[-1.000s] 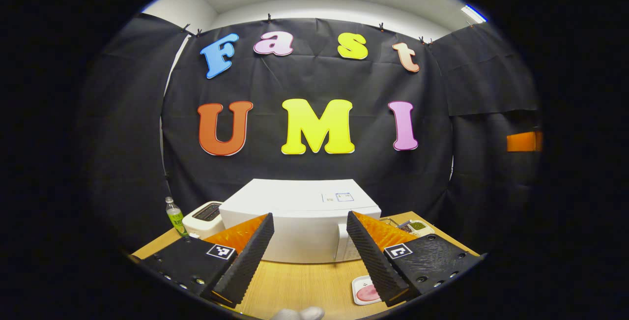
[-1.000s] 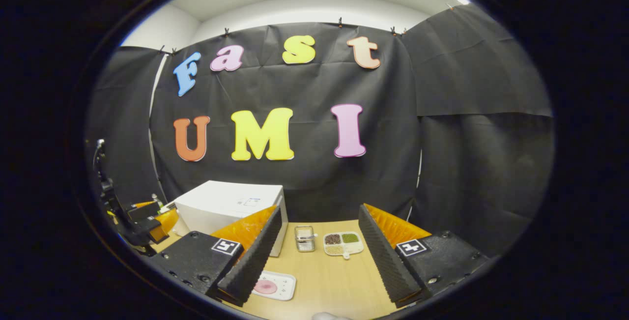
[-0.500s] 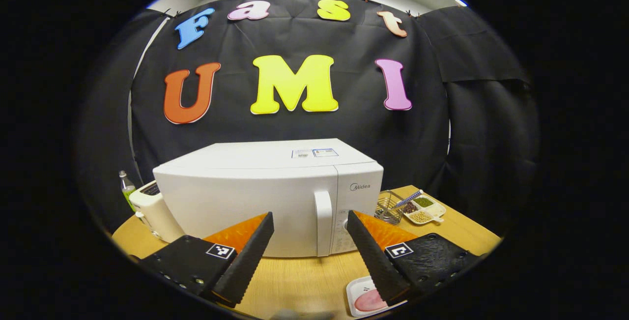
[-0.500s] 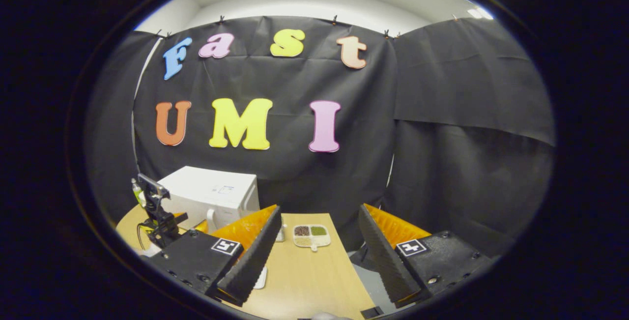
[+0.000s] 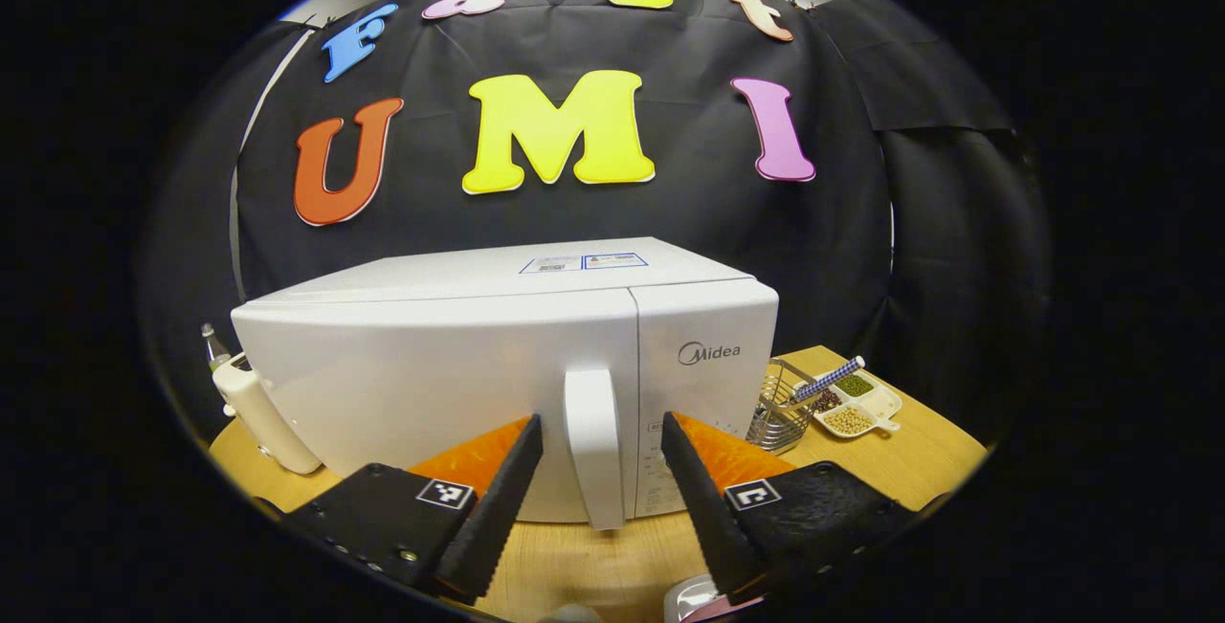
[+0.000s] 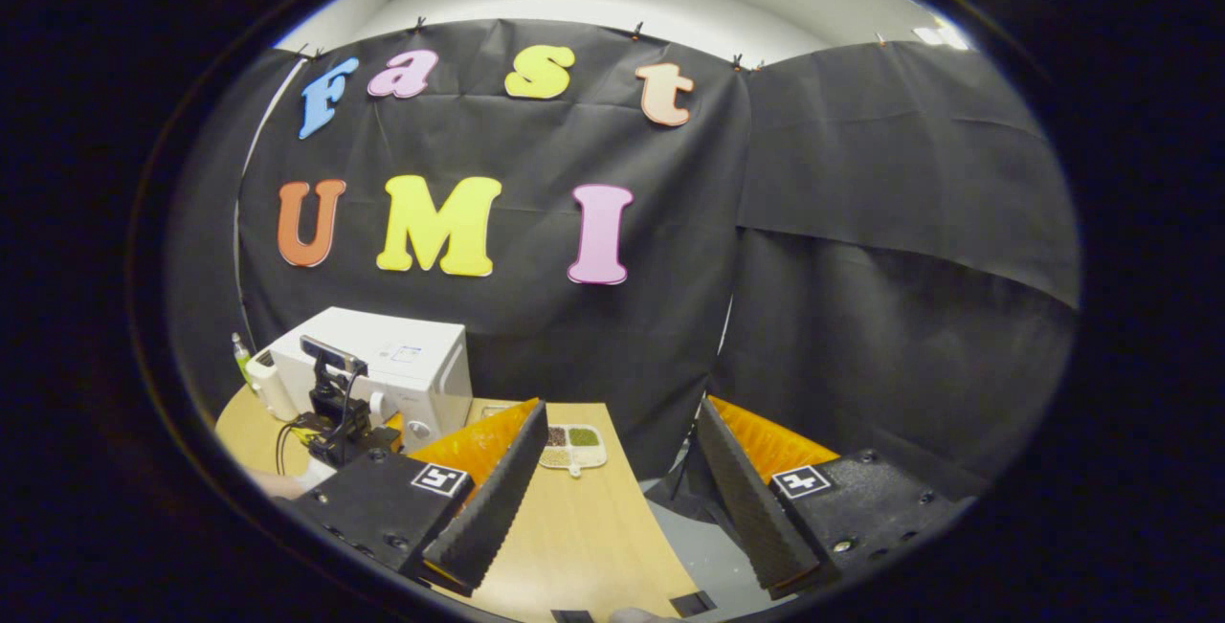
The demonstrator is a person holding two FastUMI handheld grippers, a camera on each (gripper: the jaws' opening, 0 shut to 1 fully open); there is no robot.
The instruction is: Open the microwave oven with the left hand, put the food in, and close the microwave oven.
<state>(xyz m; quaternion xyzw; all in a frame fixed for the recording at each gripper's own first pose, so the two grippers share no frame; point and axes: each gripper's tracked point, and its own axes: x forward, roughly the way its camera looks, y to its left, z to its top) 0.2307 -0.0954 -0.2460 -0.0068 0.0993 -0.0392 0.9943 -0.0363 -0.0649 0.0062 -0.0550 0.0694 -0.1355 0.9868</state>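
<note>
The left gripper has its jaws spread wide either side of the closed microwave's door handle, not gripping it. The right gripper hangs over the table, jaws wide, holding nothing.

One microwave; one toaster; one bottle.

Pink food plate mostly cut off at the bottom edge behind the left gripper. Toaster and bottle half hidden by the microwave. Sectioned dish's contents too small to identify.
</note>
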